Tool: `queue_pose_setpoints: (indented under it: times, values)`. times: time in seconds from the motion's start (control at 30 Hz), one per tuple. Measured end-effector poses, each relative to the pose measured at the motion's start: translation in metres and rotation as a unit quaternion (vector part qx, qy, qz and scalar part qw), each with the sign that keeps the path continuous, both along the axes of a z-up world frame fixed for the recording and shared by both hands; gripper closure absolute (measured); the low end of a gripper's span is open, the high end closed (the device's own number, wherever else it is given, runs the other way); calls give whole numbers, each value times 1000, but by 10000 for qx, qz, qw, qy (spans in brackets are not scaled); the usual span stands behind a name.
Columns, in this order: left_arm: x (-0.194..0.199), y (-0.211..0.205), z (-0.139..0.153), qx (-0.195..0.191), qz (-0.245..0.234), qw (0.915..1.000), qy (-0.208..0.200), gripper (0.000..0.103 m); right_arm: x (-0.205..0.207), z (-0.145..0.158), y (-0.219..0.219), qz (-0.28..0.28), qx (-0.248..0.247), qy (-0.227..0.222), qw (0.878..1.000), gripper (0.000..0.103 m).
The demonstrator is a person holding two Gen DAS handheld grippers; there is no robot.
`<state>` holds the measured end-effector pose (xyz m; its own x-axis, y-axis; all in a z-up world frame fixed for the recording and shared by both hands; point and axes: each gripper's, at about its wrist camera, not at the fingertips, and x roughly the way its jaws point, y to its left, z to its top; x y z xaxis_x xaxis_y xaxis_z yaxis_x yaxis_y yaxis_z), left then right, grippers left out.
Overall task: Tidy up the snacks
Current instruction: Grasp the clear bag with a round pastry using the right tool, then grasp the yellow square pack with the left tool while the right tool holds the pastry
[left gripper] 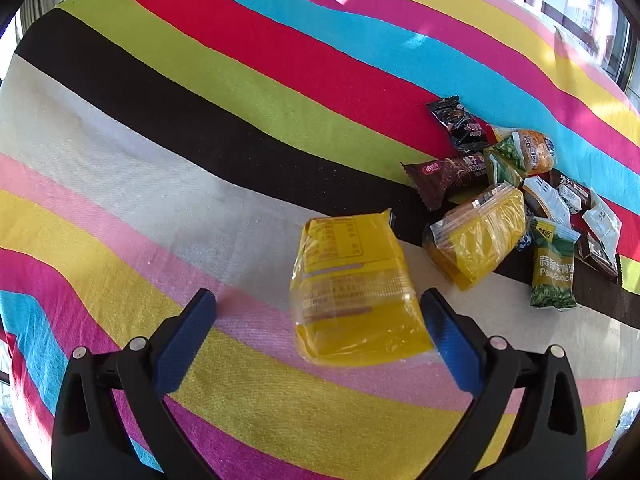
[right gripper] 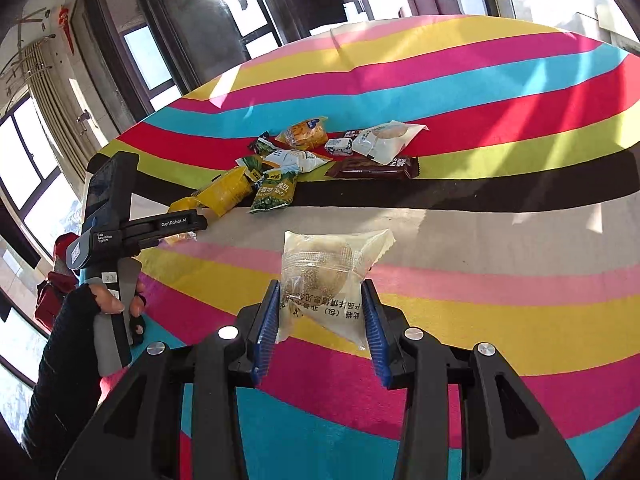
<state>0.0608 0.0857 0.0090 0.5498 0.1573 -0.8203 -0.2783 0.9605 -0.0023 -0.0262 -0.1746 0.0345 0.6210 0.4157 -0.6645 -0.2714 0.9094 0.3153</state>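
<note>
In the left wrist view a yellow snack packet [left gripper: 356,292] lies flat on the striped cloth [left gripper: 200,128]. My left gripper [left gripper: 318,296] stands open around it, and the packet sits close against the right-hand finger [left gripper: 448,340]. In the right wrist view my right gripper [right gripper: 320,286] is shut on a clear packet with a round brown pastry [right gripper: 320,264], held just over the cloth [right gripper: 500,280]. That view also shows the left gripper [right gripper: 182,222] at the left edge, held by a gloved hand [right gripper: 108,300].
A pile of snacks lies on the red and black stripes: a second yellow packet [left gripper: 480,236], a green peas packet [left gripper: 554,272], a brown bar [left gripper: 448,178], a black packet [left gripper: 460,122]. The same pile [right gripper: 304,160] shows beyond the right gripper. Windows stand behind the table.
</note>
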Motion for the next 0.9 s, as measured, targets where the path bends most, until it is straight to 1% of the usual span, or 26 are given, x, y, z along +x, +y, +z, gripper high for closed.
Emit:
queue_pose_setpoints:
  times: [0.03,0.1,0.13,0.2,0.27,0.3,0.43,0.53,0.6,0.73,0.9]
  values:
    - [-2,1,1,4,46,10000,-41,7,-4,-1,-1,-30,16,-11,10000,64]
    - [-9,4,4,67,158,9996,-204,33,-4,-1,-1,-51,35,-89,9999,64]
    - [-12,4,6,134,211,9993,-267,54,-4,-1,0,-53,33,-108,9999,64]
    - [-19,7,7,-46,123,9992,-365,55,-5,-5,-2,-35,18,-41,10000,63]
    - [-30,12,10,-450,-8,9975,-546,57,-4,-7,-5,-24,104,20,9999,63]
    - [-37,13,11,-553,-38,9968,-578,57,-4,-8,-6,-28,160,41,9999,63]
    - [-71,13,13,-646,-89,9957,-660,57,0,-8,-10,-22,287,52,9996,63]
    - [-98,9,12,-657,-138,9952,-714,57,0,-8,-10,7,323,33,9995,63]
    - [-113,7,14,-599,-177,9955,-713,57,-1,-8,-11,11,352,25,9994,63]
    - [-138,3,14,-342,-287,9964,-716,57,-1,-7,-11,18,369,8,9993,63]
    - [-166,-2,17,-113,-387,9962,-771,56,-2,-7,-12,-9,377,-5,9993,63]
